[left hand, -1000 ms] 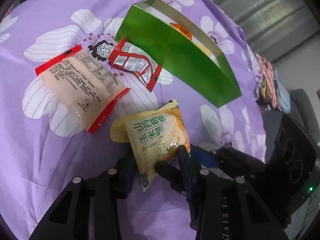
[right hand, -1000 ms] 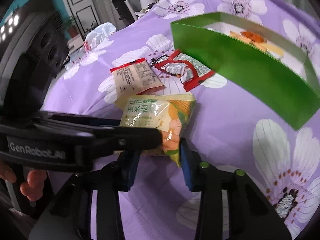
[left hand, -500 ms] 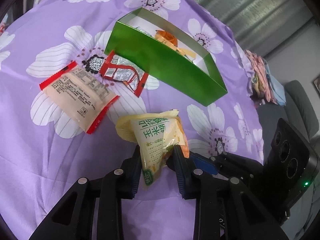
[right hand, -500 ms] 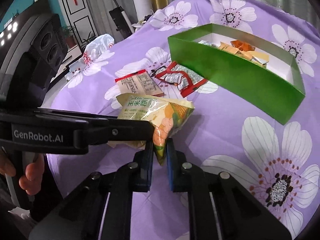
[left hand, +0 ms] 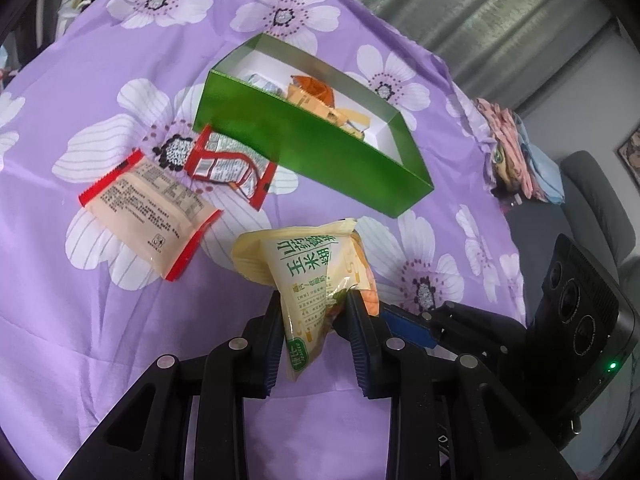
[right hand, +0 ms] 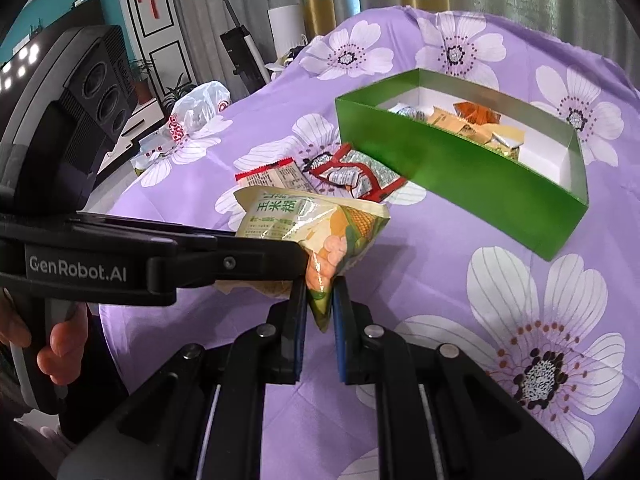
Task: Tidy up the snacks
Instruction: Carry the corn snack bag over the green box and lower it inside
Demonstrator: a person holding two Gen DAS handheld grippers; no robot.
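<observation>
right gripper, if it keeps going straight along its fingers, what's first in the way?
Beyond the yellow snack bag that the right gripper pinches, probably the red packet on the cloth, then the green box; depth is unclear.

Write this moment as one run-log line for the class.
left gripper: shut on yellow snack bag | right gripper: shut on same bag's corner | bag: lifted off cloth | green box: open, partly filled | two red-edged packets: on cloth

A purple cloth [left hand: 100,340] printed with white flowers covers the surface (perhaps a table; its shape is hidden). On it lie a green box [left hand: 316,140], a beige red-edged packet [left hand: 150,208] and a crumpled red-and-silver packet [left hand: 230,166] touching the box's wall.
</observation>
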